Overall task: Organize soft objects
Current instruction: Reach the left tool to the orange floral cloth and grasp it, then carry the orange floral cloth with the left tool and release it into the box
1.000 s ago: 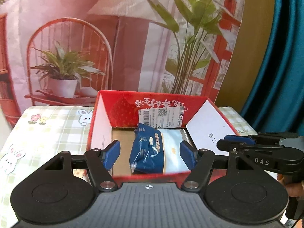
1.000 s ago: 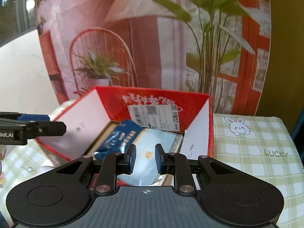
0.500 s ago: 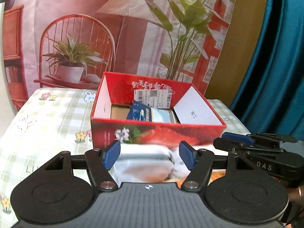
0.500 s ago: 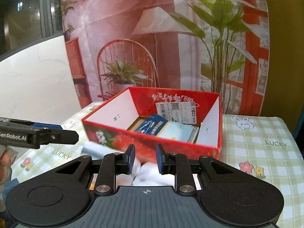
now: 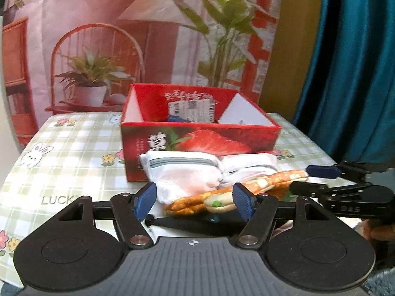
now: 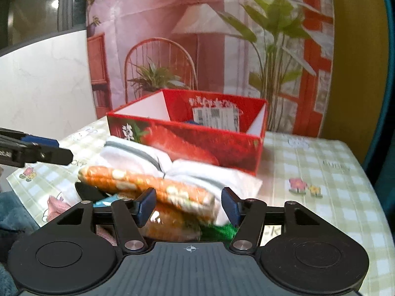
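A red strawberry box (image 5: pixel 197 135) (image 6: pixel 187 135) stands mid-table with a blue pack (image 5: pixel 176 118) inside. In front of it lies a pile of soft things: white grey-striped socks (image 5: pixel 187 172) (image 6: pixel 138 155) and an orange patterned cloth piece (image 5: pixel 246 187) (image 6: pixel 148 185). My left gripper (image 5: pixel 195 199) hangs open just short of the pile, its pads touching nothing. My right gripper (image 6: pixel 187 206) (image 5: pixel 313 178) is opening its jaws. The orange piece shows in the gap between them, and the pads do not press on it.
A checked tablecloth with rabbits and flowers (image 5: pixel 74 148) (image 6: pixel 321 172) covers the table. A black strap-like item (image 5: pixel 187 224), something green (image 6: pixel 219 230) and something pink (image 6: pixel 56 207) lie under the pile. A printed backdrop (image 5: pixel 148 37) stands behind, and a teal curtain (image 5: pixel 345 74) hangs at the right.
Both grippers have drawn back from above the box's inside to the pile in front of it. The right jaws, nearly shut before, now stand much wider. The left jaws look unchanged.
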`<action>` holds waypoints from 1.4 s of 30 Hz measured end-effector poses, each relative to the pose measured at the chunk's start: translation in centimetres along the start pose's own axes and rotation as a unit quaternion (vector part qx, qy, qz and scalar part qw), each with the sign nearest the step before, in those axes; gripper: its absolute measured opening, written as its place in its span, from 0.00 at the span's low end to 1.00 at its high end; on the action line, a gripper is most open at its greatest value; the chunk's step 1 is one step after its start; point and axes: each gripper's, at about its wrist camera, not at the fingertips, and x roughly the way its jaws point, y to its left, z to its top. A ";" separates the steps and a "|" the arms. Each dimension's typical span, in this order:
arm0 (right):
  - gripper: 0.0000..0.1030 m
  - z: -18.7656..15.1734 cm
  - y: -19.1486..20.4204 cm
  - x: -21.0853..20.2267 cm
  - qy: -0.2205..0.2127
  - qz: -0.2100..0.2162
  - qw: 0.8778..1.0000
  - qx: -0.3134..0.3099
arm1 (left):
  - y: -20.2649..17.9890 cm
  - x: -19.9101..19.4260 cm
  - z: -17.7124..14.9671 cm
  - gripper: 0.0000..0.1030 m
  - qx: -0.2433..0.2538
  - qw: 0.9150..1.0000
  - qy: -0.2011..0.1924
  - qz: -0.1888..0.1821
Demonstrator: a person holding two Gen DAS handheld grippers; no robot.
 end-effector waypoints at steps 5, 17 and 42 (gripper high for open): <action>0.56 -0.4 -0.5 0.6 -0.002 -0.004 1.000 0.000 | -1.0 0.7 -0.3 0.68 0.018 0.999 -0.004 -0.028; 0.50 -0.7 -0.3 2.6 0.009 0.021 1.000 -0.011 | -1.7 4.1 -1.2 0.45 0.052 0.997 0.028 -0.052; 0.07 3.1 -1.2 1.4 -0.059 0.040 0.997 0.003 | -0.6 2.4 2.6 0.29 0.019 0.998 -0.055 -0.020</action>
